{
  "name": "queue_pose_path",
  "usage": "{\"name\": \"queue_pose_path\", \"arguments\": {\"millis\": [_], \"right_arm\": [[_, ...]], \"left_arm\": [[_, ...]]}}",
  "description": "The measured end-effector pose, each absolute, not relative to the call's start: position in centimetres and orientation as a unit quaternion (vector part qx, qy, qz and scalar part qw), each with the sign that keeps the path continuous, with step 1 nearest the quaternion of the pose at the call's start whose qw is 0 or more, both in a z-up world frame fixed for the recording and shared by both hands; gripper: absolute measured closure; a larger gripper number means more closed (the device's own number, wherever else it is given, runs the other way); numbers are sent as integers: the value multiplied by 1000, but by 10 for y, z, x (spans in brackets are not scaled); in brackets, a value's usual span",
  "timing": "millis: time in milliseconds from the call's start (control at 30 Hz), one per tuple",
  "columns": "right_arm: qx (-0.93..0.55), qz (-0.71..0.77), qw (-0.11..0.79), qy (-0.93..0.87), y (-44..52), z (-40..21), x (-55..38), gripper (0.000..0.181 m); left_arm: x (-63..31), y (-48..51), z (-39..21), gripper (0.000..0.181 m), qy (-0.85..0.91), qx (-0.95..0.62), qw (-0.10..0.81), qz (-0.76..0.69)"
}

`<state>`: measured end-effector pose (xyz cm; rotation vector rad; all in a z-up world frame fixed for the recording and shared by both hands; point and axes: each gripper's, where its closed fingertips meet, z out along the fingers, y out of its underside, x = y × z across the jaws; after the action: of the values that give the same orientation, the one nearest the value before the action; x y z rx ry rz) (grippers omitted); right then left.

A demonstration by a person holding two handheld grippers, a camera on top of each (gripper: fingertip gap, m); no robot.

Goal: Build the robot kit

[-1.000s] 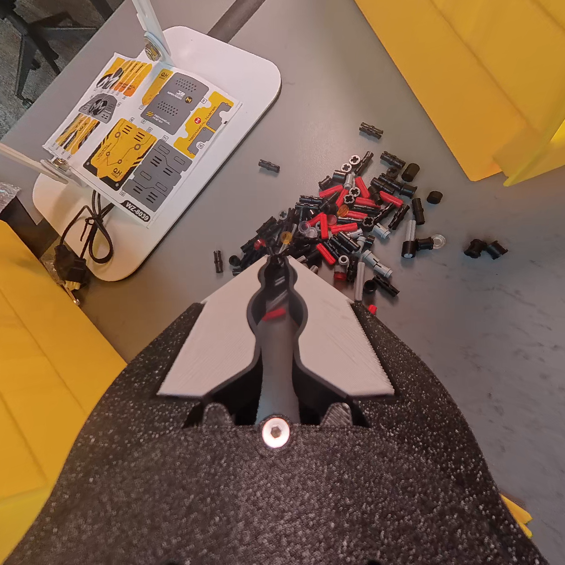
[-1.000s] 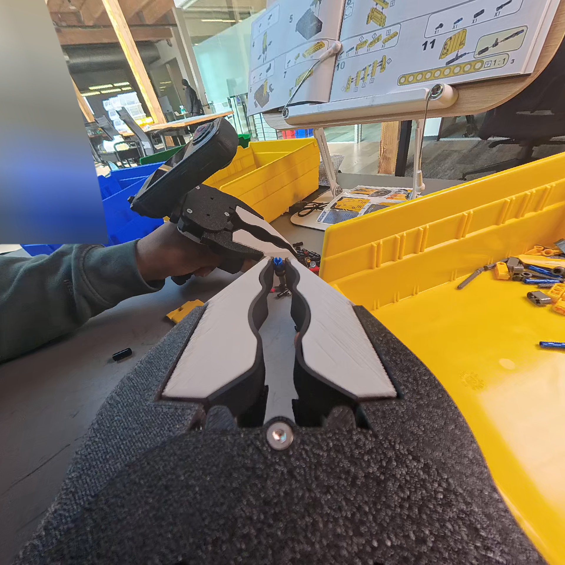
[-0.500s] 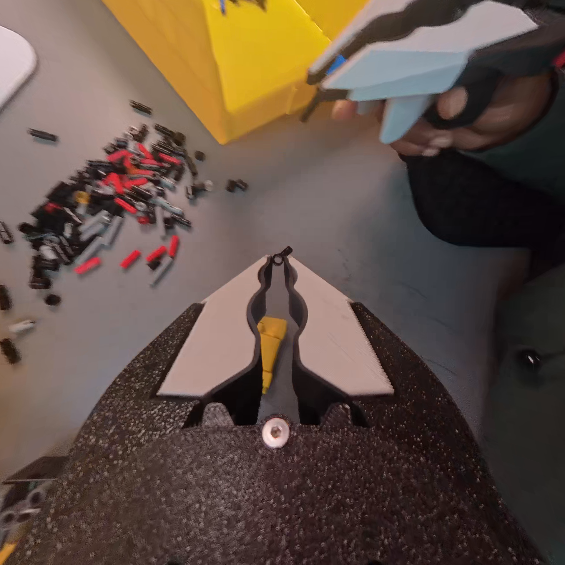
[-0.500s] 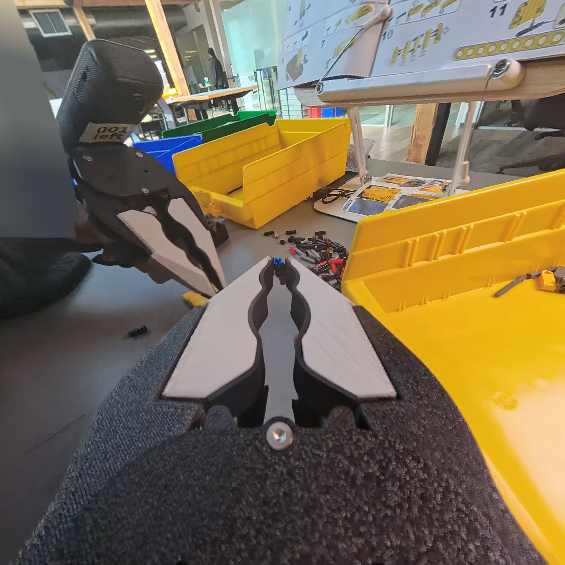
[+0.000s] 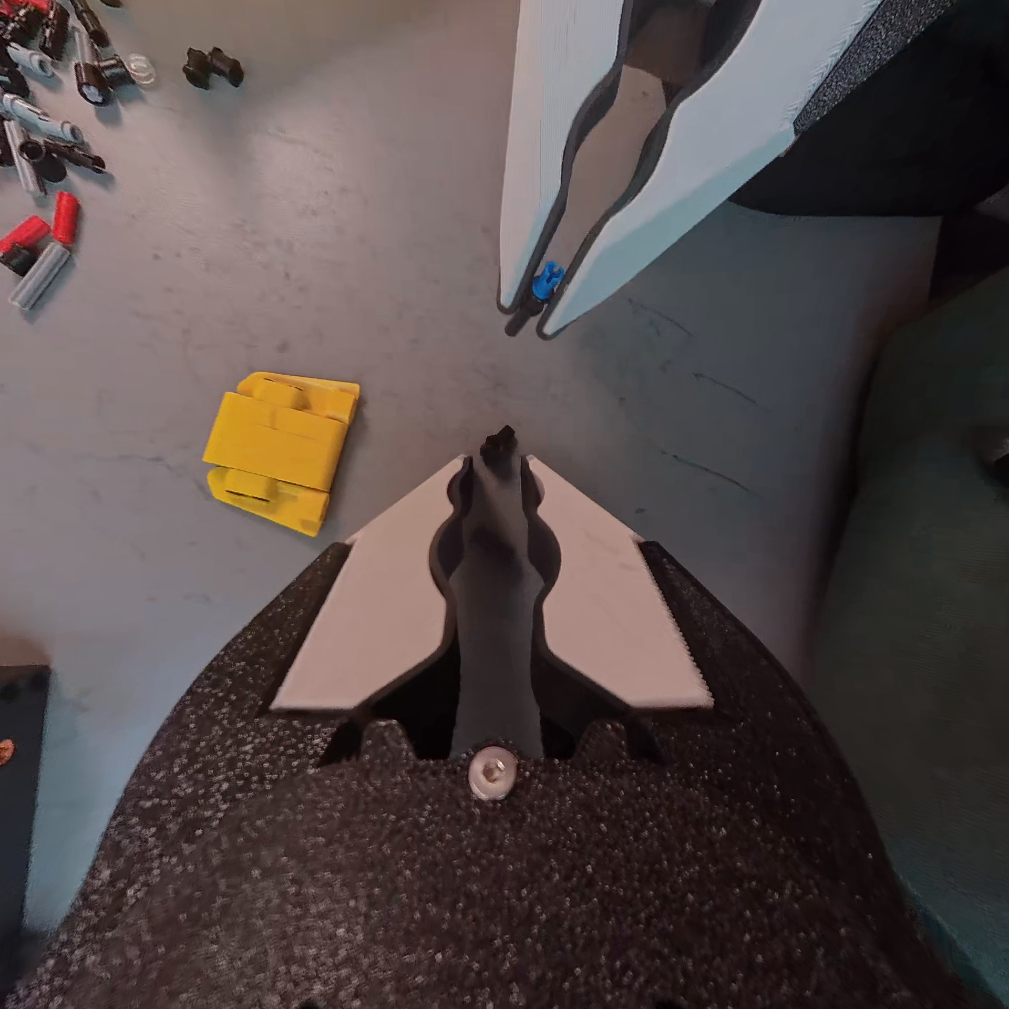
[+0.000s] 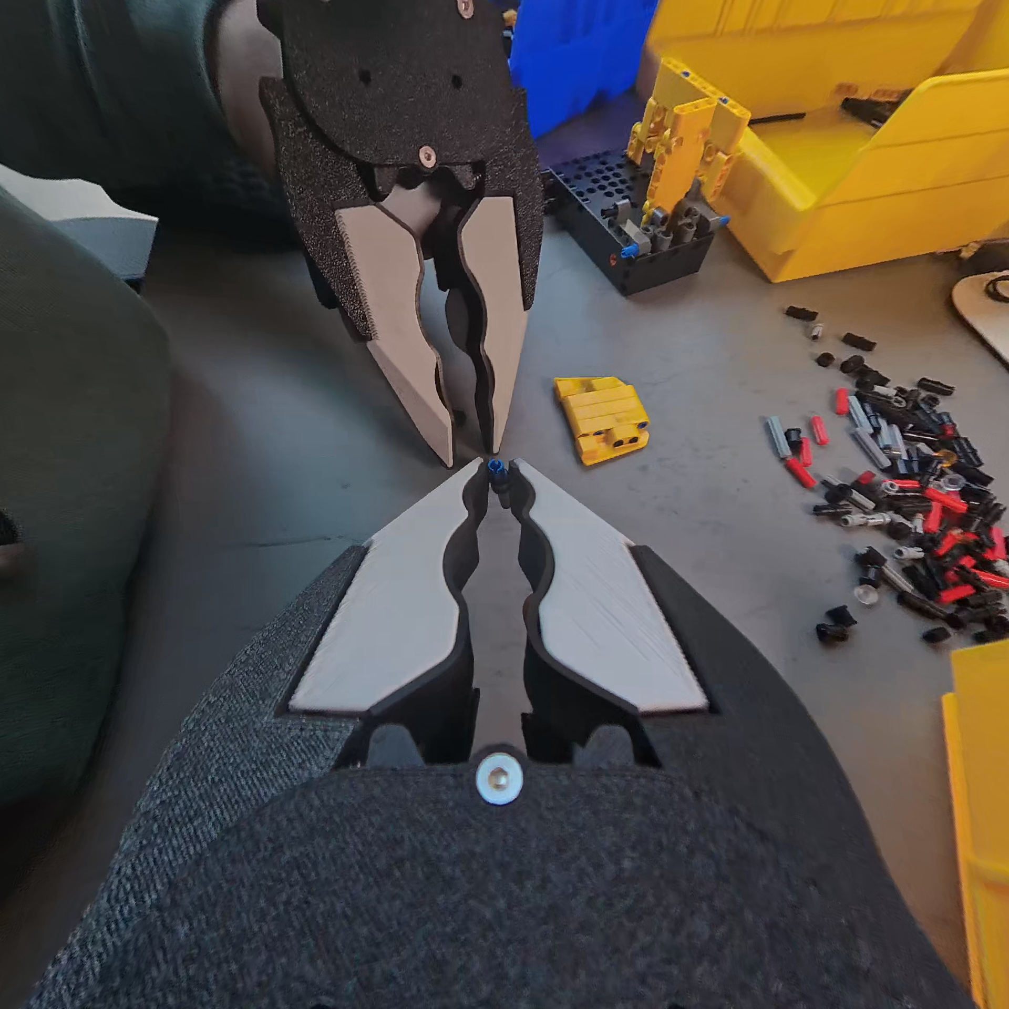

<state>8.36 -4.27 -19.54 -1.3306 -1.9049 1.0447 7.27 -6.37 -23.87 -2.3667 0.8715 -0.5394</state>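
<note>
1. Grey table (image 6: 682, 349), yellow bins (image 6: 873, 180) at the far right.
2. Heap of small red and black pins (image 6: 923, 508) right; yellow block (image 6: 600, 417) beside both tips.
3. Right gripper (image 6: 499, 469) clamped on blue pin (image 6: 496, 467).
4. Left gripper (image 5: 498, 458) pinching a black piece (image 5: 498, 441), probably a pin.

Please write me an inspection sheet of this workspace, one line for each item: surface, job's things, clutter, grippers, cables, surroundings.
Surface: grey table, scuffed.
Job's things: small black piece in left gripper; blue-and-black pin in right gripper; yellow block lying flat between them and the pile.
Clutter: pile of red, black and grey pins.
Grippers: both shut on their pieces, tips almost meeting above the table.
Cables: nothing seen clearly.
Surroundings: yellow bins, blue bin, black perforated base with yellow frame.
</note>
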Motion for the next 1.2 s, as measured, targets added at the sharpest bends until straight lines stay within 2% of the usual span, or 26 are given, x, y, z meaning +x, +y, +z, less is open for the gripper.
{"name": "queue_pose_path", "arguments": {"millis": [167,367,433,567,667,833,933,1200], "right_arm": [[-503,366,283,-730,-43,-200,81,175],[-510,363,274,-730,-43,-198,81,175],[-511,367,266,-730,-47,-198,82,175],[-514,372,249,-732,-52,-203,80,175],[-515,369,236,-736,-54,-209,75,175],[-523,348,220,-747,-51,-220,70,175],[-527,344,214,-747,-49,-222,72,175],[-536,344,222,-739,-42,-220,74,175]], "left_arm": [[69,-61,-237,162,384,-846,307,-208],[77,-55,-241,167,465,-798,319,-213],[77,-57,-241,171,470,-793,317,-222],[75,-60,-241,167,465,-792,324,-227],[73,-58,-242,176,459,-796,328,-218],[72,-59,-242,176,461,-795,333,-211],[71,-59,-240,168,460,-794,335,-215],[73,-58,-238,169,471,-784,338,-222]]}}
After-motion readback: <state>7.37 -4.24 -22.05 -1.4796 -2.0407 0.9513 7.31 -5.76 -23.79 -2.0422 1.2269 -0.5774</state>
